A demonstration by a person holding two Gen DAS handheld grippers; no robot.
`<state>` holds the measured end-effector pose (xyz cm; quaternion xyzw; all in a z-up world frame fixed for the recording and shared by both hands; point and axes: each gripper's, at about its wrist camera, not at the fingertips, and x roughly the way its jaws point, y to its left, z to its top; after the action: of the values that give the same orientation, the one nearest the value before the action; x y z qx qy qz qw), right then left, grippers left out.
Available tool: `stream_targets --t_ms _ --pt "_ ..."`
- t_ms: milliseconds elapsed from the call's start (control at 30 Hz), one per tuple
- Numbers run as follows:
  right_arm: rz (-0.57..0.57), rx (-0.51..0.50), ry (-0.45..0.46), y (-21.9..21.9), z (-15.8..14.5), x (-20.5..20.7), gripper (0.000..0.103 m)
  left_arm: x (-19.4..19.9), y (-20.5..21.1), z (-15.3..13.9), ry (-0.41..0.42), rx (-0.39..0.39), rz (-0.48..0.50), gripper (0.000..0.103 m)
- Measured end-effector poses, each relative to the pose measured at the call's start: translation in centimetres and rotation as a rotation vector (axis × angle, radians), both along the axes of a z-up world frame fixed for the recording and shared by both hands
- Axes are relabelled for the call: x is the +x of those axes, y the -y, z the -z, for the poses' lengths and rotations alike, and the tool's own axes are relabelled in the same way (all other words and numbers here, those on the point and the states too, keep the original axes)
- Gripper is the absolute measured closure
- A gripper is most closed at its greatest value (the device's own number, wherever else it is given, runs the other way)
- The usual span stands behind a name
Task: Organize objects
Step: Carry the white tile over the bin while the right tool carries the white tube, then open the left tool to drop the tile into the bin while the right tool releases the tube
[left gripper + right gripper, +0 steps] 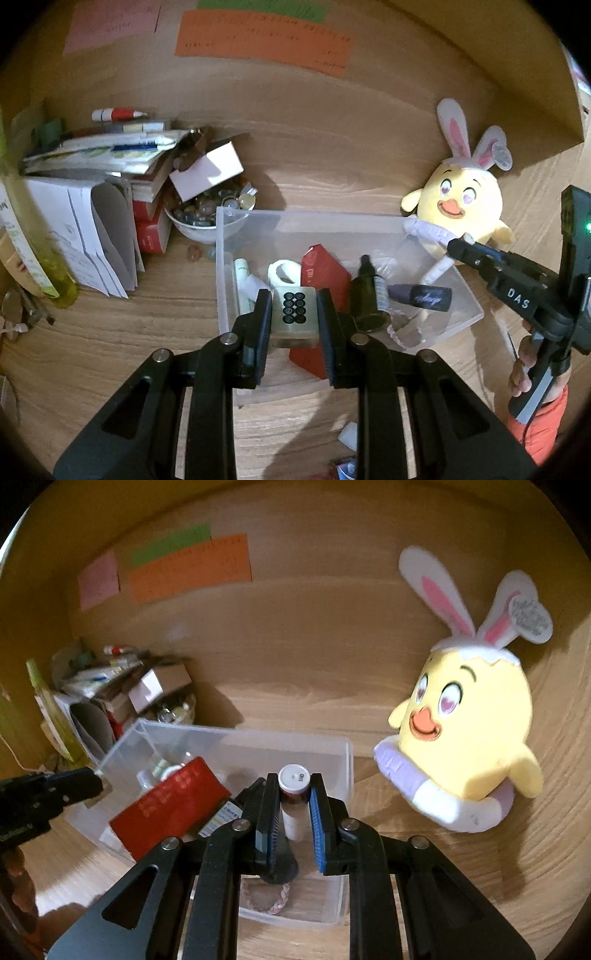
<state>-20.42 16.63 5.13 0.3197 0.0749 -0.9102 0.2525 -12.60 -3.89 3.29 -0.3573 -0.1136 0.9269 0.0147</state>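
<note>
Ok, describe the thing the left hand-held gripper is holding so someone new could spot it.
Find the clear plastic bin on the wooden desk, beside the yellow chick plush. Over its near edge, the left hand-held gripper clamps a small pale block. Unlike the red box behind it, it bears eight black round dots.

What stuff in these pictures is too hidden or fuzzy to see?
- Writing on the orange note: too small in both views.
- Label of the vial in the right gripper: hidden by its fingers.
- Red box in the clear bin: partly covered by the left gripper and its keypad block.
</note>
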Motion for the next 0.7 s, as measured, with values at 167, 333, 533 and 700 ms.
stream_targets --t_ms 167,333,533,700 --pt "-0.007 0.022 0.038 0.4 1.4 -0.8 0.089 -0.9 0.4 1.3 0.042 0.016 0.003 0.079" --pt "-0.021 0.051 0.048 0.9 2.1 -0.8 0.089 -1.3 0.1 1.8 0.054 0.013 0.016 0.079" --pt "-0.057 0.079 0.049 1.7 2.3 -0.2 0.087 -1.2 -0.4 1.9 0.062 -0.004 0.031 0.079" --pt "-0.079 0.079 0.020 2.0 1.5 0.9 0.065 -0.7 -0.8 1.4 0.056 -0.007 0.043 0.075"
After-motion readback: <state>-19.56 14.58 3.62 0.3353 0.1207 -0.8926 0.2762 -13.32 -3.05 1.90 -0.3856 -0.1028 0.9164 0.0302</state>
